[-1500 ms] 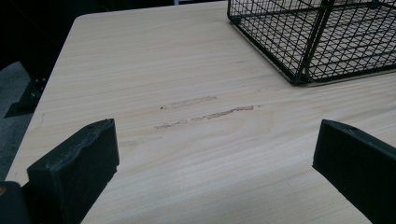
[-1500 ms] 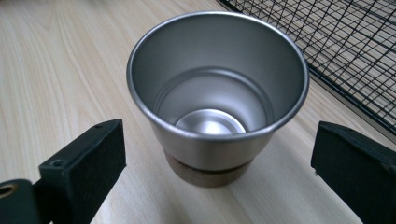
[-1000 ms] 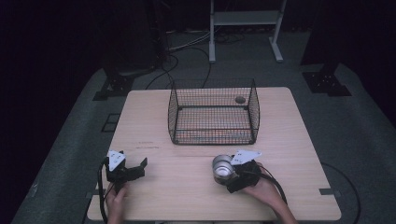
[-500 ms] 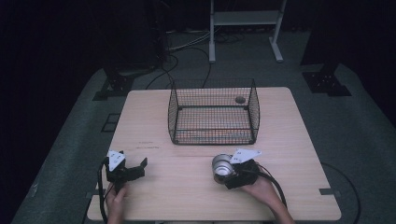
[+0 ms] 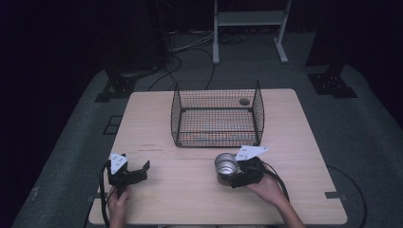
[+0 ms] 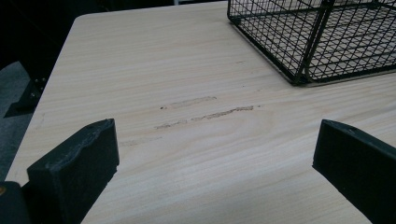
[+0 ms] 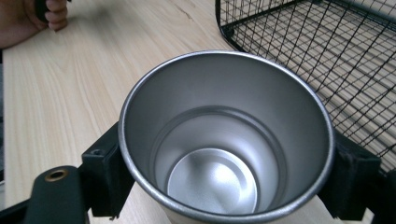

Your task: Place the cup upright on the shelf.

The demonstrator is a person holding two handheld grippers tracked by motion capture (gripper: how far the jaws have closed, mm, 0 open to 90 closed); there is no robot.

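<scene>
A shiny metal cup [image 5: 226,165] stands upright and empty on the wooden table [image 5: 180,202], in front of the black wire basket [image 5: 216,129]. My right gripper [image 5: 228,173] is shut on it. In the right gripper view its black jaws press the cup [image 7: 224,140] from both sides, so the right gripper [image 7: 229,179] holds it below the rim. These jaws have just been closing with the cup between them. My left gripper [image 5: 139,173] rests at the table's front left, open, its jaws wide apart over bare wood [image 6: 210,172].
The wire basket [image 6: 317,42] is open-topped and stands at the middle back of the table, close behind the cup [image 7: 322,51]. A small dark round thing [image 5: 244,101] shows through its far right mesh. Cables trail from both grippers. The floor around is dark.
The right gripper's jaws have closed onto the cup. Both hands stay nearly where they were, and the left gripper has not changed.
</scene>
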